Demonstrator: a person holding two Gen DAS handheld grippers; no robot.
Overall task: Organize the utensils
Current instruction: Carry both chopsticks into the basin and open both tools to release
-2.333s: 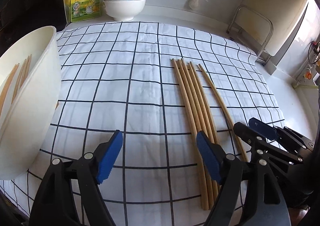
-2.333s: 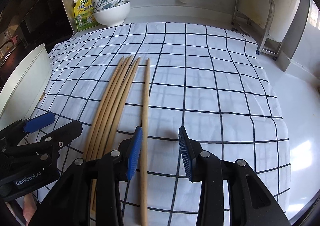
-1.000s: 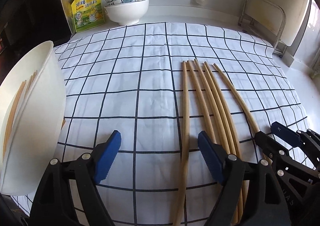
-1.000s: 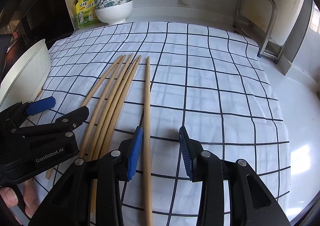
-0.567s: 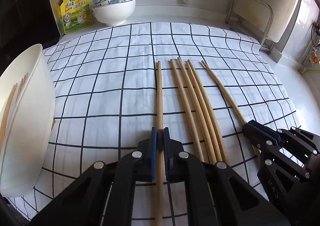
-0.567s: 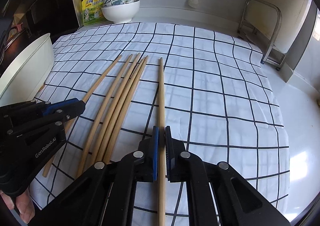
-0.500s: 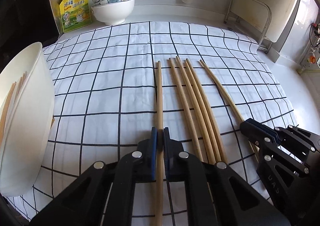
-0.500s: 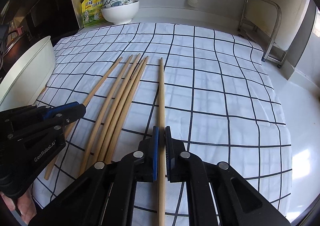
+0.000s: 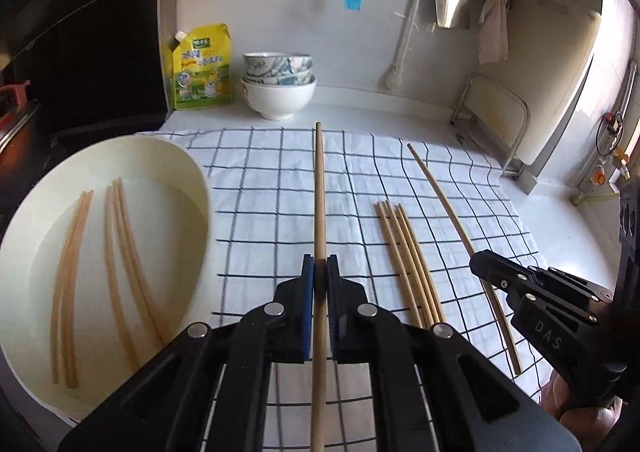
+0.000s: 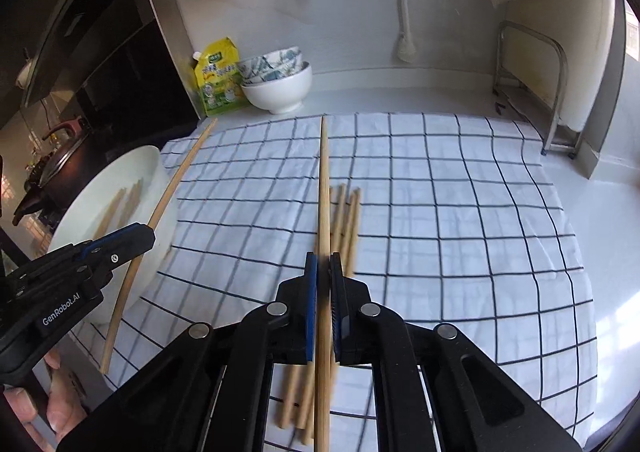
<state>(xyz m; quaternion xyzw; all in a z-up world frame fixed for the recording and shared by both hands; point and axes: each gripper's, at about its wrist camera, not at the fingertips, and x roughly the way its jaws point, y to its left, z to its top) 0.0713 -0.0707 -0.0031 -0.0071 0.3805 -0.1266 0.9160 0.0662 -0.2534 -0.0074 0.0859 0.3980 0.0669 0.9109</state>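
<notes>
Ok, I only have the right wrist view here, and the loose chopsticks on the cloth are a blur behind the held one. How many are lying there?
Observer: In the left wrist view I count four chopsticks lying side by side on the checked cloth, all in focus.
Reviewer: And inside the white basin?
Observer: The basin holds five chopsticks: a pair on its left and three beside them.
Reviewer: Does the left claw really grip its stick?
Observer: Yes, the left claw is shut on one chopstick, with a pad pressed on each side.
</notes>
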